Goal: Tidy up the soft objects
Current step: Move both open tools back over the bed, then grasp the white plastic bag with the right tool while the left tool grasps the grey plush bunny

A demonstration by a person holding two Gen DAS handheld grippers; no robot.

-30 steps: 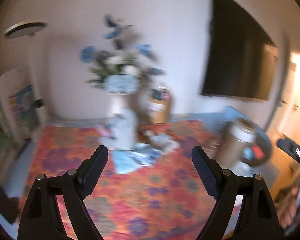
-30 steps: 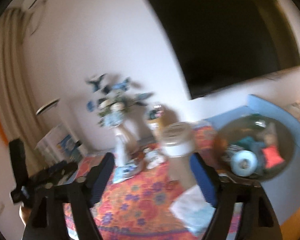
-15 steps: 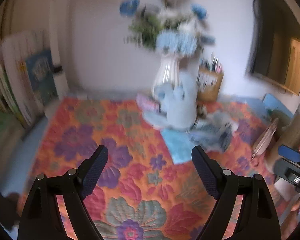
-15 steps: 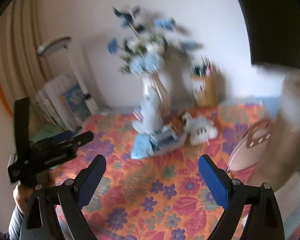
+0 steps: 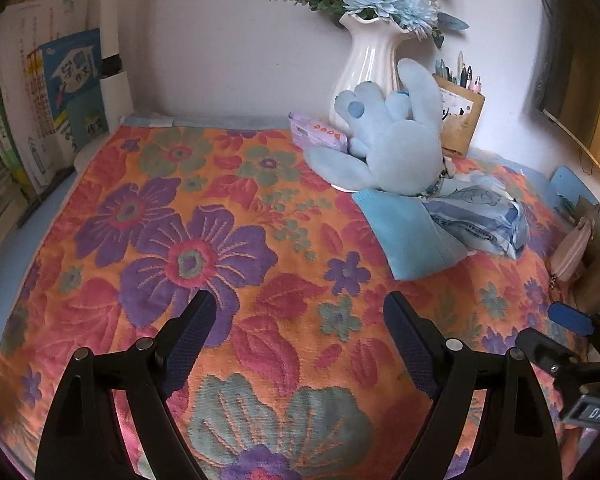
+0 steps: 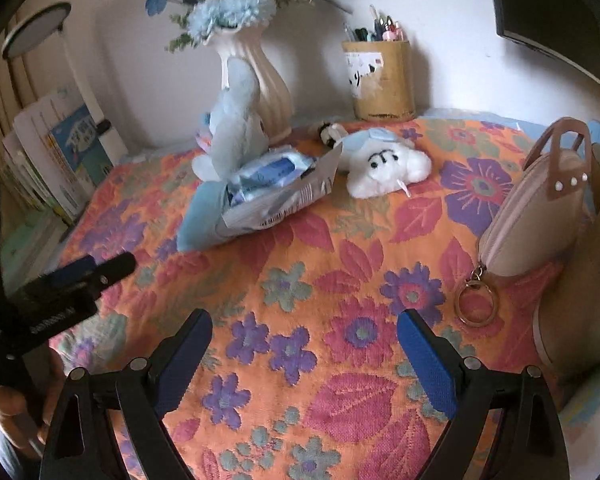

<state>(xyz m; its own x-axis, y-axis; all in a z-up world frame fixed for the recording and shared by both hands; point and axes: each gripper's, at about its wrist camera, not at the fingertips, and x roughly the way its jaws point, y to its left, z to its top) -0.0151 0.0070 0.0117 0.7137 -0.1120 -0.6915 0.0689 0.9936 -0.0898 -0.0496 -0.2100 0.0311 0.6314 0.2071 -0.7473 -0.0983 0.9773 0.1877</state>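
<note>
Grippers [image 5: 296, 316] [image 6: 305, 332] gaping, empty; blue plush [image 5: 392, 148] against vase [image 5: 370, 64] (upright).

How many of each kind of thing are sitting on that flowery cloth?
Plush toys: 2, a blue plush and a white plush
Tissue packs: 2, a blue-white pack and a purple pack
Blue cloth: 1
Pink pouch: 1
Vase: 1
Pen holder: 1
Total: 8

white letters "das" are showing on a small grey tag [image 5: 591, 411] at the lower right of the left wrist view. chinese characters are showing on a blue book cover [image 5: 73, 76] at the upper left, too small to make out.
</note>
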